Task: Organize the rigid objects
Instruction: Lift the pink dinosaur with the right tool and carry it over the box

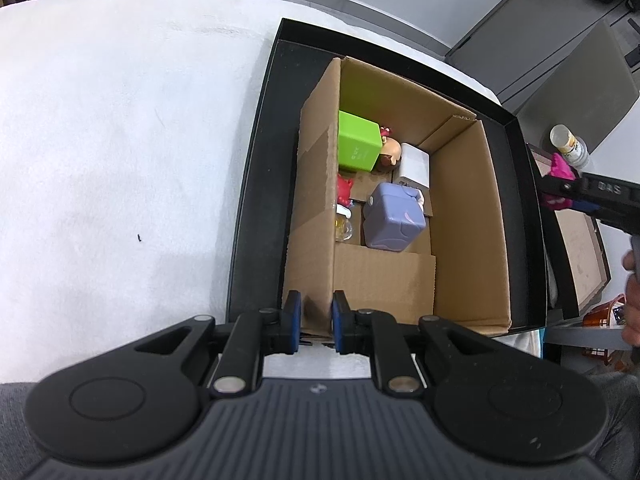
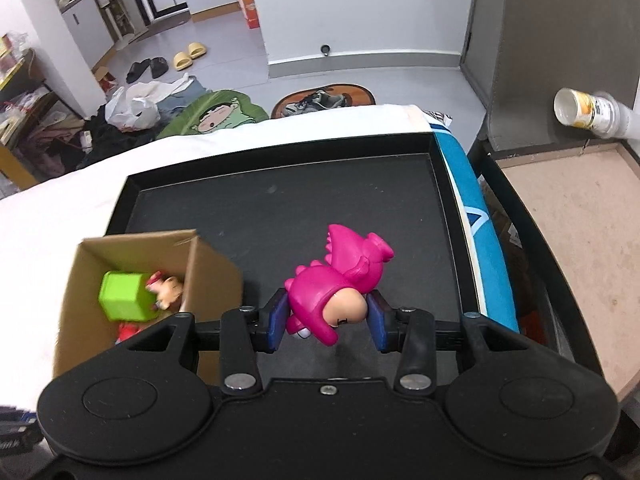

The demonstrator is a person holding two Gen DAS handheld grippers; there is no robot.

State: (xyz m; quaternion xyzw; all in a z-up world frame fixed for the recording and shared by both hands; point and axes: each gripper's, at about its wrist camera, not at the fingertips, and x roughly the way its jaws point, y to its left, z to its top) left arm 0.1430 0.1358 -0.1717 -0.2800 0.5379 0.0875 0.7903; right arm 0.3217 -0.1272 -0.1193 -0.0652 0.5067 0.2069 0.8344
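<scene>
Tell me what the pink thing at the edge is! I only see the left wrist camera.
Observer: A pink dinosaur-suit figurine, gripped sideways in the right gripper's jaws.
Operator: Is it over the box yet?
Observer: No. It's over the black tray's bare floor, right of the cardboard box.
Operator: Which way does it face?
Observer: Its bare head points back toward the camera, its tail away.
</scene>
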